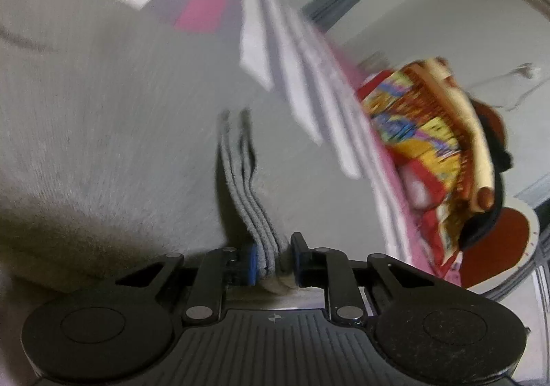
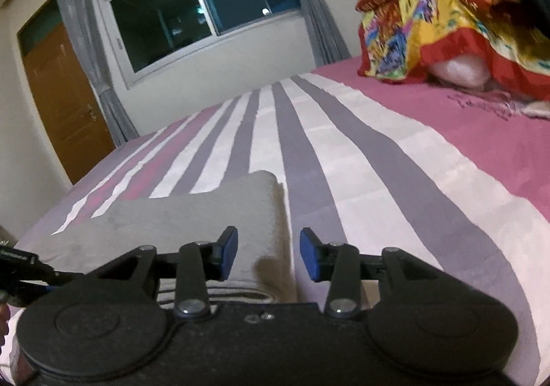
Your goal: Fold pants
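Between the blue pads of the left gripper sits a stack of grey fabric edges — several layers of the pants pinched together, the jaws closed tight on them, with the rest of the grey cloth spreading up and away to the left in that blurred view. In the right wrist view the right gripper has its jaws apart with nothing between the pads; it hovers just above the near right corner of the pants, which lie as a flat grey rectangle with stacked layers showing along the near edge. Judging by those layers and the tidy outline, the garment is already folded over at least once, perhaps more, so the task looks well along — what seems left is a final fold or a squaring-up, then letting go of the held edge. Whether the bundle is at its final size I cannot tell. Beyond it the striped bedspread runs on in grey, white and pink; a heap of colourful blankets sits well apart at the far right, and behind stand a dark window with grey curtains and a wooden door.
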{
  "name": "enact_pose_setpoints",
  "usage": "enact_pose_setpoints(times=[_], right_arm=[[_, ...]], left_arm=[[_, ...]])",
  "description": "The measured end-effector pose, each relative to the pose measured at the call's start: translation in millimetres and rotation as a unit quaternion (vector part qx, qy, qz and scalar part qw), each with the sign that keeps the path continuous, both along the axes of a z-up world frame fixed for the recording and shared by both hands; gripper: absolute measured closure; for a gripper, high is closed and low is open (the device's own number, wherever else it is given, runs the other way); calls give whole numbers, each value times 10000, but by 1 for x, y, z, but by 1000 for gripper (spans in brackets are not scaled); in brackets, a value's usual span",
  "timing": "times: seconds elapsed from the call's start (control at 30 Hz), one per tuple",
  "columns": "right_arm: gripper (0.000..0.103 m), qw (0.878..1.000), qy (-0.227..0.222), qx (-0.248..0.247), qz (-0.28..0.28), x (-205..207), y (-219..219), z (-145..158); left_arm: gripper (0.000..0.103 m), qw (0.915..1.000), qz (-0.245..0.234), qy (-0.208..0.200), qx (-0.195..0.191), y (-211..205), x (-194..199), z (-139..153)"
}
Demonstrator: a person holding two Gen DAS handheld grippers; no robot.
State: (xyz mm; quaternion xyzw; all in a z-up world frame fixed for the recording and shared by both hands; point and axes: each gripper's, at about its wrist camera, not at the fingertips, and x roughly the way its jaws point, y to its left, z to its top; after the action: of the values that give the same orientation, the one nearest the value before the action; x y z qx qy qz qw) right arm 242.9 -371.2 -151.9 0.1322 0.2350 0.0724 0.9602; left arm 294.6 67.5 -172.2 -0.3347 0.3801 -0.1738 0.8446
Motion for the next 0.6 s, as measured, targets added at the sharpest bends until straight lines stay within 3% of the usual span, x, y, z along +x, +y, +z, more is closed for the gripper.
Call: enact_pose_setpoints(times=[0.07,0.2,0.27,0.33,0.5,0.6], right_arm=[[62,10000,-12,25,7,-3,0,1],[62,9999,32,-113,115,-2,6,0],[62,9989,265,-279,255,6,13,-4],[63,9947,793,-548,370,19,23,-13],[63,9920,1018,-656,367,30,26,-17],[63,9907,984,-813,461,45,29,-16]], left_arm=[[84,9997,61,-230,36,2,-10,6],[84,9989,53,5,469,6,-11,-11],[83,9993,125,4,351,8,-11,-15],[81,9994,116,6,328,8,-9,-13],[71,9943,-121,-132,1049,-1,5,4],[70,9934,-114,-105,1134,3,27,9]])
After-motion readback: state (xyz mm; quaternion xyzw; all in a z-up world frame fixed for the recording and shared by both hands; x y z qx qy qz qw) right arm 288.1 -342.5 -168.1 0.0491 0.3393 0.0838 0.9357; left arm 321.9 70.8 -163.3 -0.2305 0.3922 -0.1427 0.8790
